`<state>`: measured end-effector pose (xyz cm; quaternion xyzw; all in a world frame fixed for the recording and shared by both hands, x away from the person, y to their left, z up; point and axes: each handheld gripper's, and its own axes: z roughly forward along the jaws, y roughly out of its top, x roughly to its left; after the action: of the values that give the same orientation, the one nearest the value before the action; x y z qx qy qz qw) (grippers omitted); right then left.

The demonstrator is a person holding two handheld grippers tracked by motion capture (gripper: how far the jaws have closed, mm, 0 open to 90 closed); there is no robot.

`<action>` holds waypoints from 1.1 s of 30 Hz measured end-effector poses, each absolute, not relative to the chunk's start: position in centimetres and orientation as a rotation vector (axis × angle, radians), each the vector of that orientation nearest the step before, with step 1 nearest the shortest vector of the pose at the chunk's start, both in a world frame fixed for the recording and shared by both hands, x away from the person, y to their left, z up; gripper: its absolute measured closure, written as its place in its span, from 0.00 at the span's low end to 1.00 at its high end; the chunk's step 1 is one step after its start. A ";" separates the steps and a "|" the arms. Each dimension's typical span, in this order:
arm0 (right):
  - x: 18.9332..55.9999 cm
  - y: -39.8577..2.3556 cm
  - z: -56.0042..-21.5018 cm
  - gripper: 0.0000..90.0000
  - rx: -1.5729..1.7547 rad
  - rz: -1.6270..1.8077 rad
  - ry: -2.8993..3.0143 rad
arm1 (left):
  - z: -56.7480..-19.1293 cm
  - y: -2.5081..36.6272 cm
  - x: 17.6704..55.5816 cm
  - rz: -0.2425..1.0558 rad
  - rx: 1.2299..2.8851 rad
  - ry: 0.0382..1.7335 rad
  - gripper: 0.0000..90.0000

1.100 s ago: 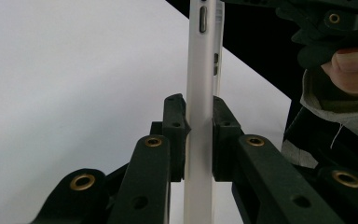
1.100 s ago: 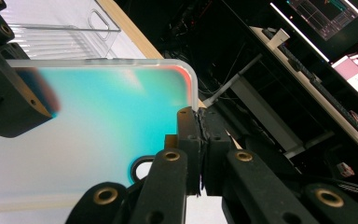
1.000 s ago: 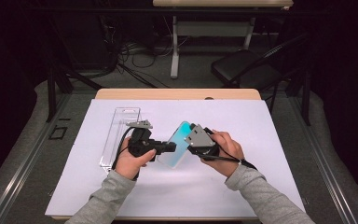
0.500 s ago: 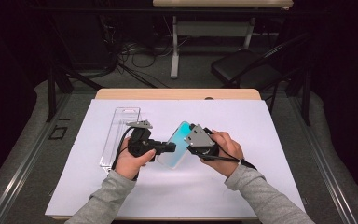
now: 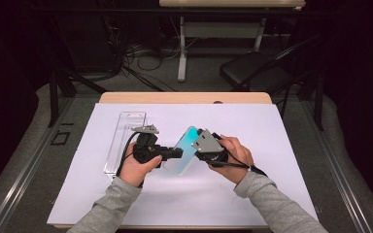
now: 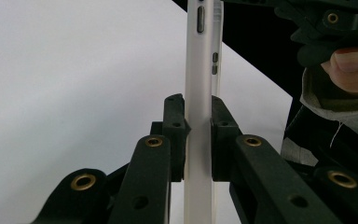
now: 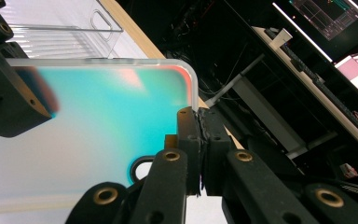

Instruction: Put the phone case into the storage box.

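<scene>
Frosted matt plastic phone case (image 5: 185, 150) — glossy teal back — matt black tongs (image 6: 196, 135)

Phone case (image 5: 184, 151) held off the bench
Teal fading to white, frosted rim, tilted; clamped between the left tool (image 6: 198, 140) and the right tool (image 7: 199, 149).

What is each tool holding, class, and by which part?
Both hold the flat teal-tinted phone with its frosted translucent case. The left tool pinches one long side edge; the right tool pinches the case's rim on the opposite side.
</scene>
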<state>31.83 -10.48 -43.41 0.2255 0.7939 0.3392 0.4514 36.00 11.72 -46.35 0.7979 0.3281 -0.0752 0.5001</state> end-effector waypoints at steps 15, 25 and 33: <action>31.9 -10.5 -43.4 0.99 0.556 0.841 1.963 | -46.3 11.7 36.0 -0.176 1.933 0.790 0.90; 31.9 -10.5 -43.4 0.98 0.553 0.848 1.964 | -46.2 11.8 35.9 -0.166 1.930 0.789 0.91; 32.1 -10.6 -43.4 0.98 0.556 0.850 1.969 | -46.3 11.7 36.0 -0.165 1.924 0.792 0.91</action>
<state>32.11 -10.61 -43.40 0.2243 0.7952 0.3432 0.4467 35.98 11.75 -46.28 0.7966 0.3280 -0.0682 0.5032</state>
